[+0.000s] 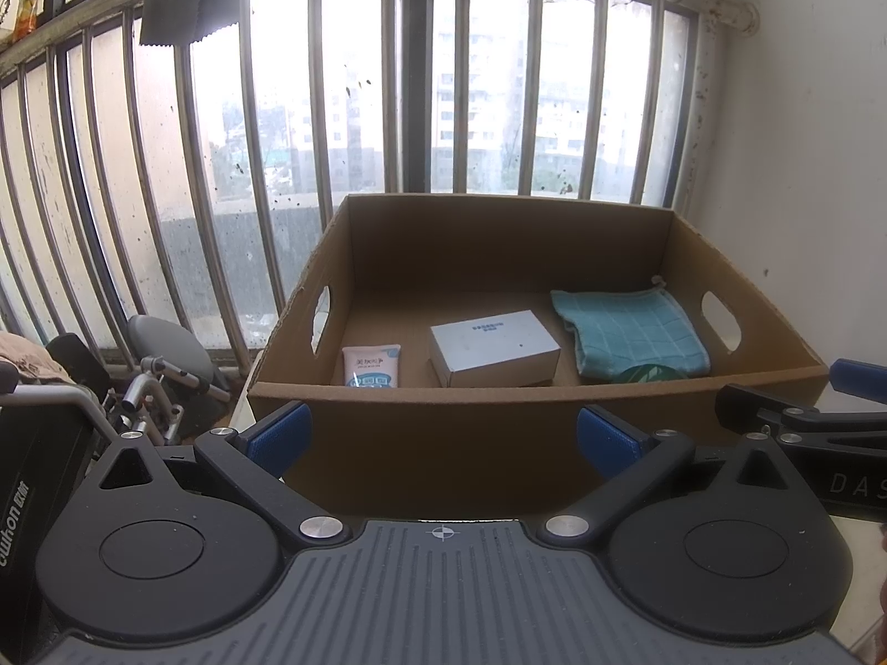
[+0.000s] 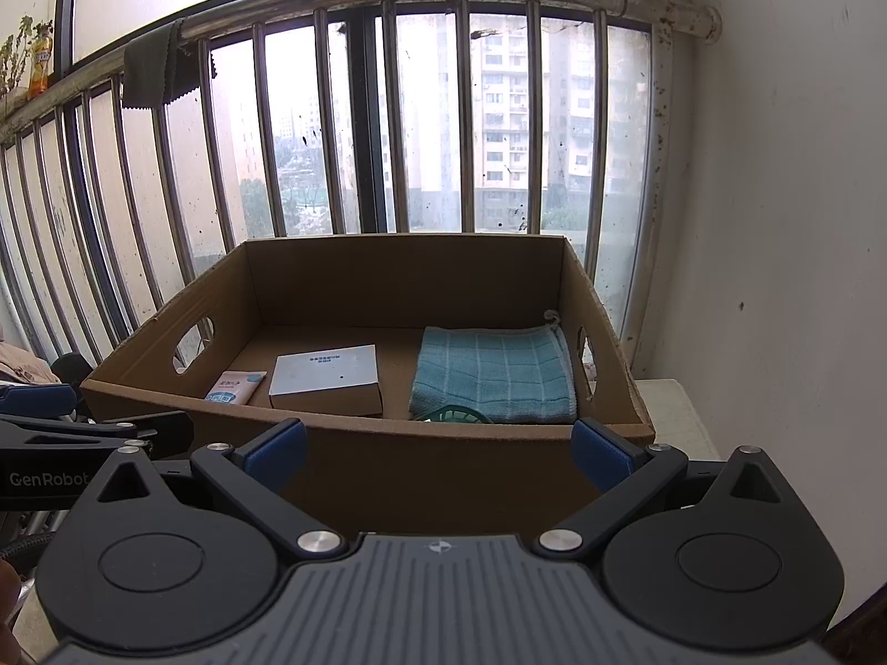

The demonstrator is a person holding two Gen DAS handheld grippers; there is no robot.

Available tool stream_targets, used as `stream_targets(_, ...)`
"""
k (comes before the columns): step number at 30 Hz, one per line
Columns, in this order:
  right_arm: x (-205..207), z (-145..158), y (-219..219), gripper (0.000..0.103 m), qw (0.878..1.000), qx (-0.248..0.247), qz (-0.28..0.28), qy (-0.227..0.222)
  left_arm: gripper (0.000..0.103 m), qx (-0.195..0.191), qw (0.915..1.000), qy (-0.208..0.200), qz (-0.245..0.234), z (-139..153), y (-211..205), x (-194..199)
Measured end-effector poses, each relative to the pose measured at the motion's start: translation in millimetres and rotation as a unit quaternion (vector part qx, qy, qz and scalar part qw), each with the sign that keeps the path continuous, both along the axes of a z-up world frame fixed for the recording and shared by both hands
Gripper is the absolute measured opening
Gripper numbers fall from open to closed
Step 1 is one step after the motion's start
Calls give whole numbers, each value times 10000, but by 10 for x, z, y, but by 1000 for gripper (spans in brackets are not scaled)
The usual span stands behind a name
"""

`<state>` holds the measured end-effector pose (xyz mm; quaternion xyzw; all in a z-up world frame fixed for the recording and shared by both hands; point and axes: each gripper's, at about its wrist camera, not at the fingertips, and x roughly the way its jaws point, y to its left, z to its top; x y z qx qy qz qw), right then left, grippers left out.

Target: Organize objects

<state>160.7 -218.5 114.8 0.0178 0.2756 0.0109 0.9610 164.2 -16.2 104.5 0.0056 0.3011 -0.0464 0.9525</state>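
An open cardboard box [image 1: 388, 426] [image 2: 421, 460] with handle holes stands before a barred window. Inside lie a small white tube pack [image 1: 370, 367] [image 2: 235, 386] at the left, a flat white carton [image 1: 493, 346] [image 2: 327, 376] in the middle, and a folded teal cloth [image 1: 629, 332] [image 2: 493, 371] at the right. A green round object [image 1: 654, 372] [image 2: 457, 415] peeks over the near wall, mostly hidden. My left gripper [image 1: 443, 438] is open in front of the near wall, holding nothing. My right gripper [image 2: 438, 451] is open too, level with the same wall.
Metal window bars [image 1: 183, 183] run behind the box, with a dark cloth [image 1: 177, 5] hung over the rail. A white wall [image 2: 787, 221] closes the right side. Folded metal tubing and a grey seat [image 1: 161, 366] sit at the left. A white surface [image 2: 673, 415] carries the box.
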Motion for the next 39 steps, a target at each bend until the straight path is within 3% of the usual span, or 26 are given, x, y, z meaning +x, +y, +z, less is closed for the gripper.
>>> stream_targets(39,-23,24,1,103,10000,31,-1,-29,102,43,10000,-40,42,48,-50,-34)
